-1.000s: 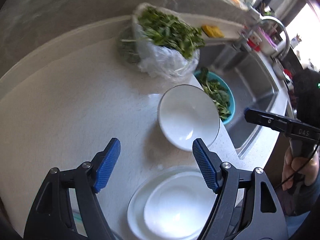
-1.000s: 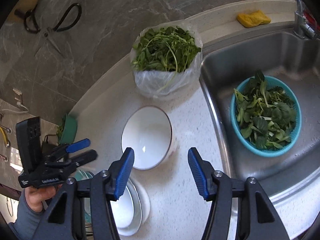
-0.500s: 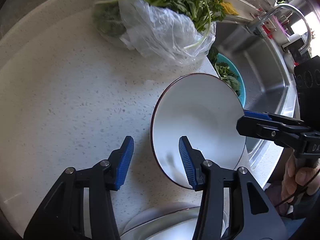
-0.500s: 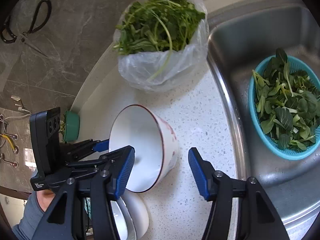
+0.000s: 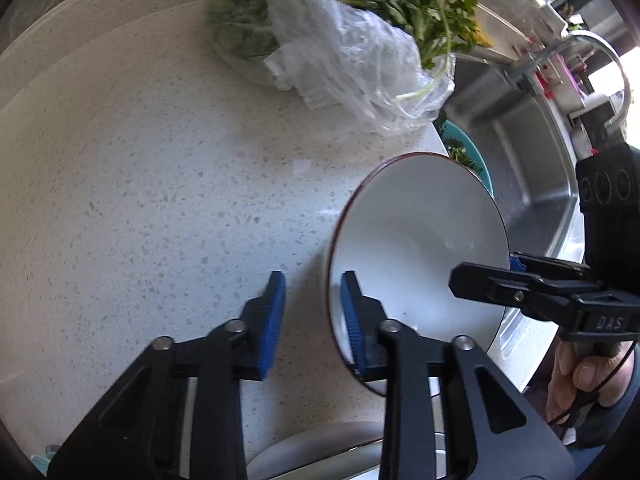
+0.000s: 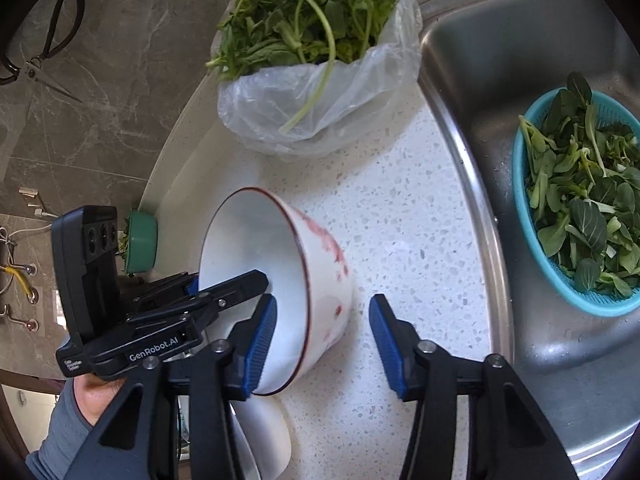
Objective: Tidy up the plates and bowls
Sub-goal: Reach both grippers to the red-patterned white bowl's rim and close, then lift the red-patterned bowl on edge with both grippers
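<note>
A white bowl [image 5: 416,248] with a dark red rim and red pattern on its outside [image 6: 320,276] stands tilted on edge on the speckled counter. My left gripper [image 5: 312,312] has its jaws around the bowl's near rim, one pad inside and one outside, with a gap still showing. My right gripper [image 6: 322,340] is open around the bowl's other side, its left pad inside and its right pad apart from the wall. A stack of white plates [image 5: 320,452] lies just below; it also shows in the right wrist view [image 6: 264,436].
A plastic bag of greens [image 6: 316,52] lies behind the bowl. A steel sink [image 6: 520,60] at the right holds a teal colander of leaves [image 6: 580,200]. A small green bowl [image 6: 140,246] sits at the far left; scissors [image 6: 40,52] hang on the wall.
Both grippers moved in on the bowl, which went from upright to tilted on its edge. My left gripper narrowed around its rim.
</note>
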Demonstrator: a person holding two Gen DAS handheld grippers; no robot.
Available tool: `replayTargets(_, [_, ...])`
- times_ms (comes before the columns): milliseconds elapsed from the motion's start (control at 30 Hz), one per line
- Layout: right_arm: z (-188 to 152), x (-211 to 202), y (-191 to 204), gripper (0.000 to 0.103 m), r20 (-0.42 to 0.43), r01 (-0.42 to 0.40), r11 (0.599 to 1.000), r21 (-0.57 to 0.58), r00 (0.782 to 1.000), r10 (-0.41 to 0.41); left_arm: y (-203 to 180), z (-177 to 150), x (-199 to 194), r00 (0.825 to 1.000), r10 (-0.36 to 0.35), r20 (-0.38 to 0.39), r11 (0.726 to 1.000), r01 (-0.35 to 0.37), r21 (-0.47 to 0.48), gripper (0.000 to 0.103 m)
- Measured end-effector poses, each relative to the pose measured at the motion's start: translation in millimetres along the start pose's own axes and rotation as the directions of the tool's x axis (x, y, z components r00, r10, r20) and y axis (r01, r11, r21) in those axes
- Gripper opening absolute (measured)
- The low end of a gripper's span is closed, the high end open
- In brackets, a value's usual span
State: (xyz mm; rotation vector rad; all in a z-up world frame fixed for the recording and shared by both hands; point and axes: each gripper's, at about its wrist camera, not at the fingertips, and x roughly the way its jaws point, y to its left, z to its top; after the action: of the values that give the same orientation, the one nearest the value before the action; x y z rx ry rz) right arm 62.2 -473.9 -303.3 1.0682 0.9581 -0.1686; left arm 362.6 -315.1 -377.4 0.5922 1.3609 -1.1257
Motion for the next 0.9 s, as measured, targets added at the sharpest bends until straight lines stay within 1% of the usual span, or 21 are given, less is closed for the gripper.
replayTargets(67, [-1, 1, -1, 0.031, -0.003, 0.003, 1.0, -0.001, 1.0, -0.003, -7, 1, 2, 1.0, 0.019, 0.001, 1.0, -0.019, 0.025, 0.015])
replayTargets(100, [-1, 1, -2, 0.029, 0.002, -0.008, 1.0, -0.001, 1.0, 0.008, -10, 2, 2, 1.0, 0.017, 0.001, 0.999, -0.018, 0.034, 0.009])
replayTargets(167, [-1, 1, -1, 0.028, 0.008, 0.001, 1.0, -0.012, 1.0, -0.001, -15, 3, 2, 0.999, 0.037, 0.007, 0.998, -0.037, 0.048, 0.009])
replayTargets(267, [-1, 2, 1, 0.028, 0.015, 0.011, 1.0, -0.009, 1.0, -0.011, -15, 3, 1, 1.0, 0.023, 0.005, 0.999, -0.023, 0.039, 0.009])
replayTargets(433, [2, 2, 8, 0.024, 0.022, 0.019, 1.0, -0.01, 1.0, -0.019, -16, 2, -7, 1.0, 0.029, 0.009, 0.999, -0.03, 0.036, 0.008])
replayTargets(600, [4, 0, 15, 0.024, 0.025, 0.029, 0.999, -0.022, 0.999, -0.029, -18, 5, -12, 0.999, 0.038, 0.002, 0.999, -0.038, 0.033, 0.008])
replayTargets(767, [8, 2, 11, 0.024, 0.023, 0.028, 1.0, -0.01, 0.999, -0.028, -9, 3, -8, 1.0, 0.024, -0.006, 1.0, -0.024, 0.006, 0.008])
replayTargets(900, [13, 8, 11, 0.024, 0.015, 0.044, 0.999, -0.017, 0.999, -0.044, -9, 1, -6, 0.999, 0.031, -0.008, 0.999, -0.031, 0.014, 0.009])
